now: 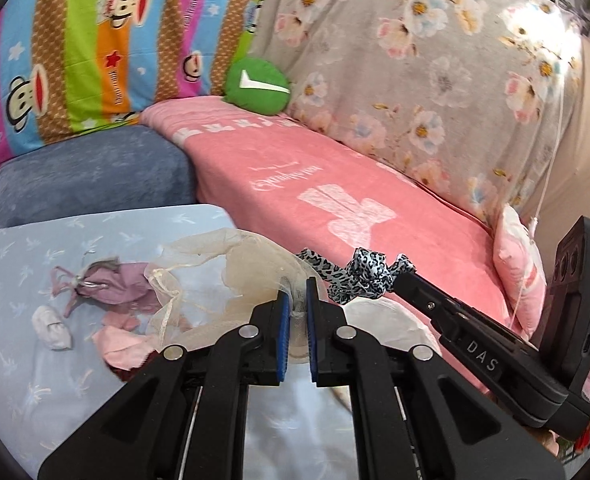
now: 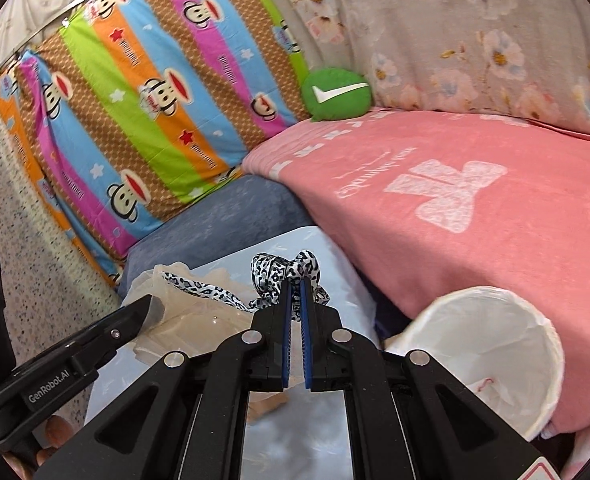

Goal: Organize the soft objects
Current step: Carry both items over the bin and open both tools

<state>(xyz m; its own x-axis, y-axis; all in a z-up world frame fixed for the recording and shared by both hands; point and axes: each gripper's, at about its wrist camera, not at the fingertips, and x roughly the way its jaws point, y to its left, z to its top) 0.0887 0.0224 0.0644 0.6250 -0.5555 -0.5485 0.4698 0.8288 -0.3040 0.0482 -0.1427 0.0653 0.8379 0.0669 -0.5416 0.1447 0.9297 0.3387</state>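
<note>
Right tongs point(image 2: 296, 286) clamping leopard scrunchie point(image 2: 285, 270)

A pink blanket point(image 2: 475, 208) is covering the bed, with pale lettering and a bow shape woven in. Behind it a grey floral quilt point(image 1: 415, 60) is rising as a backdrop, and a striped monkey-print sheet point(image 2: 143, 112) is hanging at the left. A green round cushion point(image 2: 337, 94) is sitting in the corner where they meet. A blue cushion point(image 1: 91, 176) is lying beside the blanket. Speckled floor point(image 2: 23, 248) is showing at far left. Daylight is brightening the quilt's upper right.
</note>
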